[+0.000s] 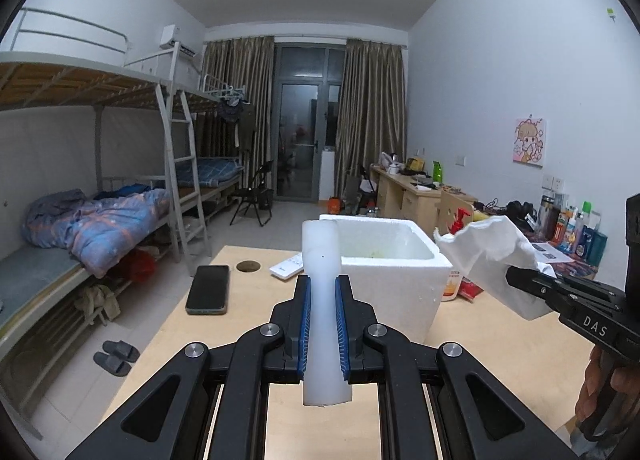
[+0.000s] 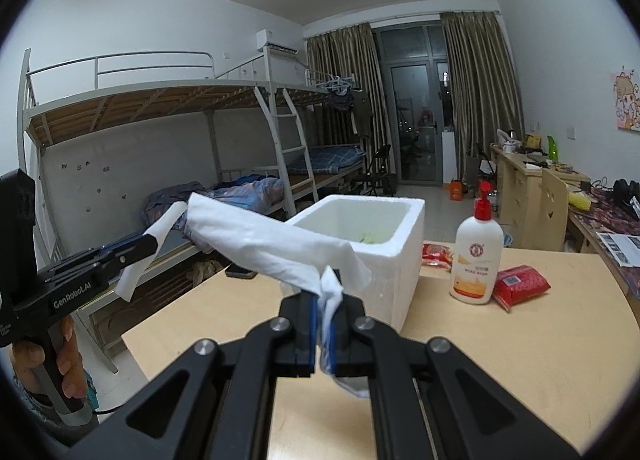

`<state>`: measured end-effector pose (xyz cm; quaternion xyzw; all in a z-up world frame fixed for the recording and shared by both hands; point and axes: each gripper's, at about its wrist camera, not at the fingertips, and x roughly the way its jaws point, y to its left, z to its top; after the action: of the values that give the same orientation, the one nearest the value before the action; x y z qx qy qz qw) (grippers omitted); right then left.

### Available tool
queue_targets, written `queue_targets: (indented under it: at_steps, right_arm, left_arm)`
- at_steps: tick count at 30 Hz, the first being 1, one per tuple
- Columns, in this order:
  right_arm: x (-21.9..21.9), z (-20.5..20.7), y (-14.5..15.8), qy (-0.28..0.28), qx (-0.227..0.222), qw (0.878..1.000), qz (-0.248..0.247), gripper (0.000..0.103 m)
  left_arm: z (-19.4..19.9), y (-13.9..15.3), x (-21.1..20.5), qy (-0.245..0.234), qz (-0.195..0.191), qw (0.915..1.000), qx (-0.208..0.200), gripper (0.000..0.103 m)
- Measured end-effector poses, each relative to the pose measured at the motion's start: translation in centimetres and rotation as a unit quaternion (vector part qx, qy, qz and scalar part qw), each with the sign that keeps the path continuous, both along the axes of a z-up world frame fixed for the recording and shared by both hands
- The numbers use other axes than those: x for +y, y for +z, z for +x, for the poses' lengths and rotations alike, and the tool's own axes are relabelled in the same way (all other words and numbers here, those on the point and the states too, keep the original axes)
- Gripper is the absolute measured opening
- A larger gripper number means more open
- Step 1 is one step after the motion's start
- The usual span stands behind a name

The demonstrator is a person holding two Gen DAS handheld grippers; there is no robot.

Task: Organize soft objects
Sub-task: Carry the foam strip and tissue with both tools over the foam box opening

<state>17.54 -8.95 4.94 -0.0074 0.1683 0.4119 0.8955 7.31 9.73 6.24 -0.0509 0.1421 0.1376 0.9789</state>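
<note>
Left tongs [image 1: 323, 324]: clamped on a white foam strip [image 1: 321, 300], blue ribbed pads pressing its two sides.
Foam strip: smooth, matte, long and flat with a rounded far end and a rough-cut near end; held above the bench [image 1: 256, 300], in line with the foam box [image 1: 396, 268].
Right tongs [image 2: 326, 324]: closed tight on a pinched corner of a white tissue [image 2: 260, 240].
Tissue: thin, soft, crumpled sheet, held in the air just in front of the box and partly covering its near rim in the right wrist view.
Foam box: white, grainy polystyrene, thick walls, open top, square; greenish bits inside.
Bench: pale, smooth wood with a round hole [image 1: 248, 266].
Lotion bottle [image 2: 476, 260]: white glossy plastic, red pump, standing right of the box.
Red packet [image 2: 520, 286]: shiny wrapper, touching the bottle's base.
Phone [image 1: 208, 289]: flat dark slab, left of the box.
</note>
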Motion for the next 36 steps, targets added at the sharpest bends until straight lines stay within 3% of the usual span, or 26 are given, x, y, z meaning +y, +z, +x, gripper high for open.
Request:
queue_targets:
  at_steps: [17,36]
  right_arm:
    - [2.2,3.8,2.9,-0.01,-0.01,1.0,-0.012,0.006]
    - [4.1,6.5,6.0,-0.003,-0.03,0.999,-0.022,0.006]
  left_arm:
    - [6.2,3.6,1.6,-0.059,-0.02,0.9981,-0.001,0.012]
    - [10.5,7.3,2.2,-0.068,-0.01,0.9976,-0.003,0.012]
